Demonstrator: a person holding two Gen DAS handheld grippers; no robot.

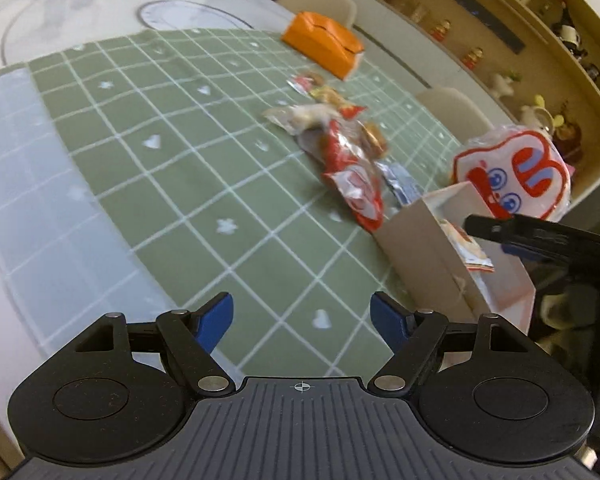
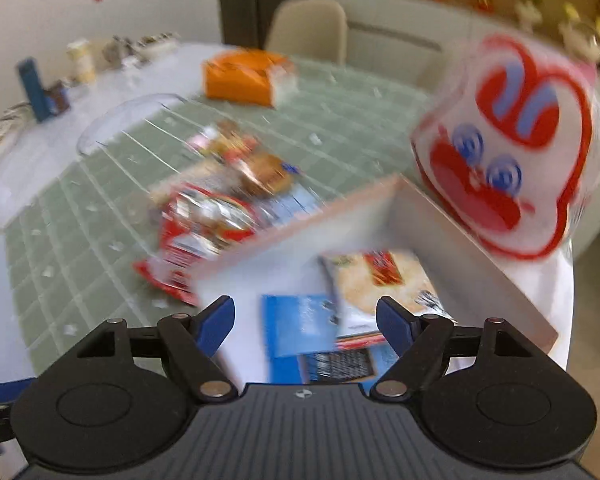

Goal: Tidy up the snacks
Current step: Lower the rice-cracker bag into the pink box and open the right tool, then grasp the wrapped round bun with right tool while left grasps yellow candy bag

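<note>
Left wrist view looks over a green checked tablecloth (image 1: pixel 172 184) on a pale round table (image 1: pixel 60 12). The left gripper (image 1: pixel 301 316) hovers above the cloth with its blue-tipped fingers (image 1: pixel 216 318) spread wide and nothing between them. A loose pile of snack packets (image 1: pixel 340 140) lies on the cloth ahead and to the right, red and clear wrappers overlapping one another, with a small blue-grey packet (image 1: pixel 400 182) at the near edge of the pile. Beyond the pile sits an orange tissue box (image 1: pixel 322 42). Just right of the pile stands an open white cardboard box (image 1: pixel 424 244) with a snack packet inside; the dark tip of the right gripper (image 1: pixel 496 232) reaches over this box. Behind the box is a white bag with a red cartoon face (image 1: pixel 512 176).

Right wrist view is motion-blurred. The right gripper (image 2: pixel 305 318) hangs over the open white cardboard box (image 2: pixel 284 236), fingers (image 2: pixel 394 322) spread apart and gripping nothing. Inside the box lie a blue packet (image 2: pixel 300 328) and, partly over it, a rice cracker packet (image 2: pixel 380 280). The pile of snack packets (image 2: pixel 216 208) lies on the cloth just left of the box, touching its wall. The cartoon-face bag (image 2: pixel 512 148) stands at the box's far right corner, and the orange tissue box (image 2: pixel 244 76) rests farther back.
</note>
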